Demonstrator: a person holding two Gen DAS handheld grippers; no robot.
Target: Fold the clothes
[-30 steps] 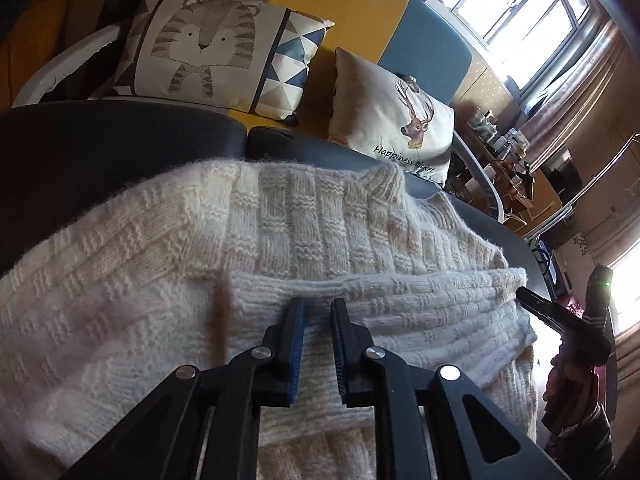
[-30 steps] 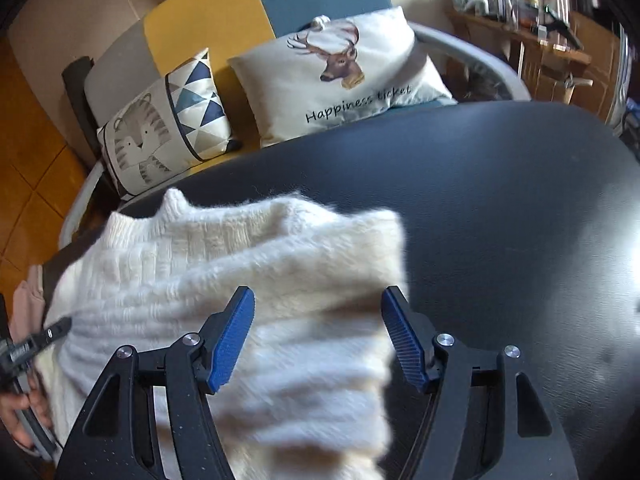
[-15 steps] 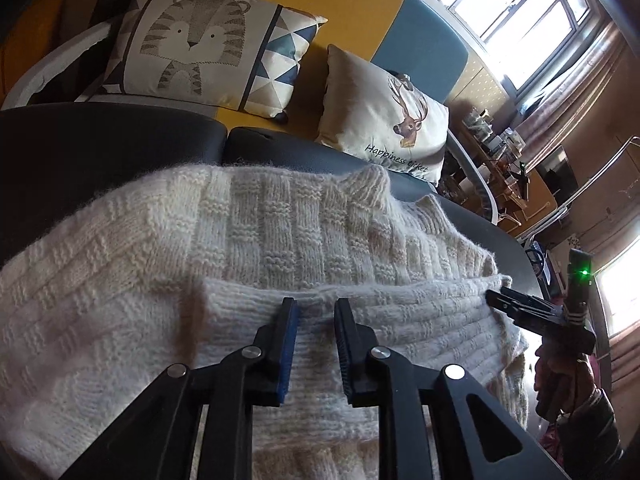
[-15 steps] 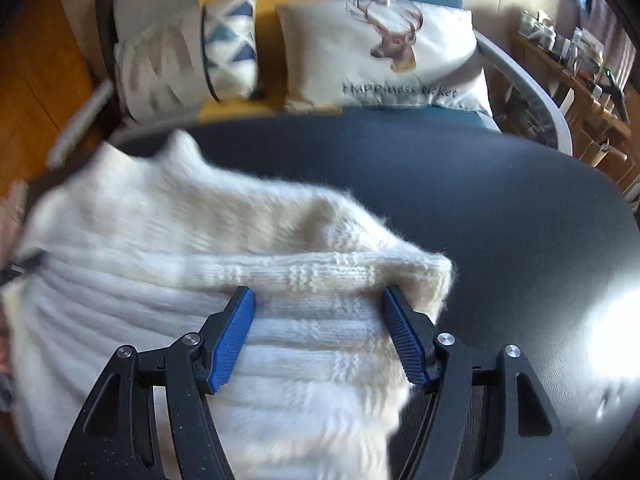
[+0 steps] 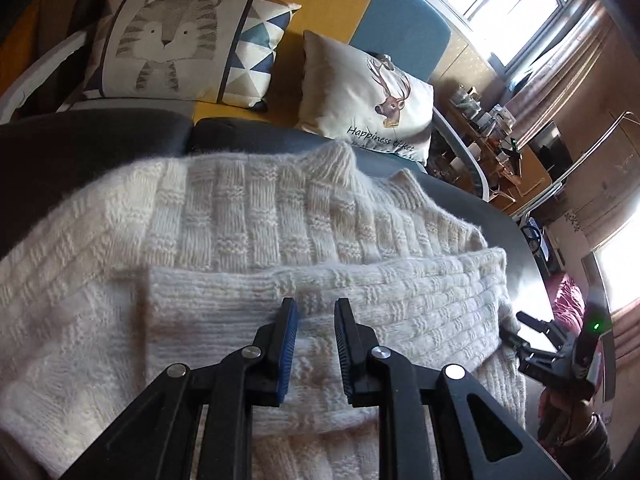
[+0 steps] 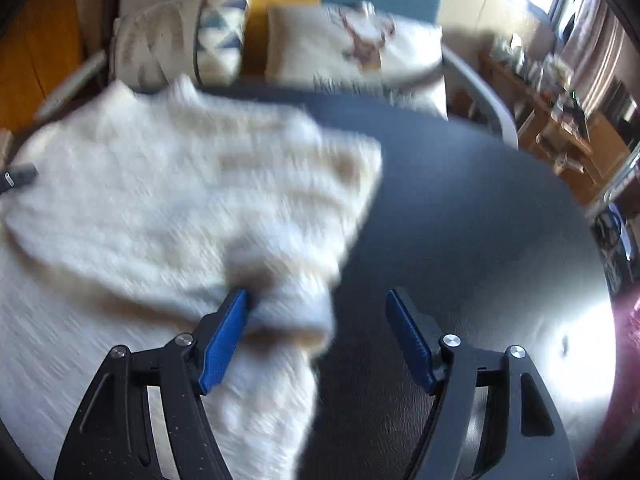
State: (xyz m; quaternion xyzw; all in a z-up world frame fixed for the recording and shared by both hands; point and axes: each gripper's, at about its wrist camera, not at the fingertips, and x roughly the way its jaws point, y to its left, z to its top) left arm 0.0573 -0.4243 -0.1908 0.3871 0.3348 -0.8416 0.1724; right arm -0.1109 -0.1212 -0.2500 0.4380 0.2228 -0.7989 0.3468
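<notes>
A fuzzy cream ribbed-knit sweater is lying folded on the dark table; the left gripper is hovering narrowly parted; the right gripper is gaping wide, blurred.

A tiger cushion sits at eleven o'clock, a deer cushion at one, a cluttered wooden desk at two.

The right gripper has let go and backed off the folded sweater.
</notes>
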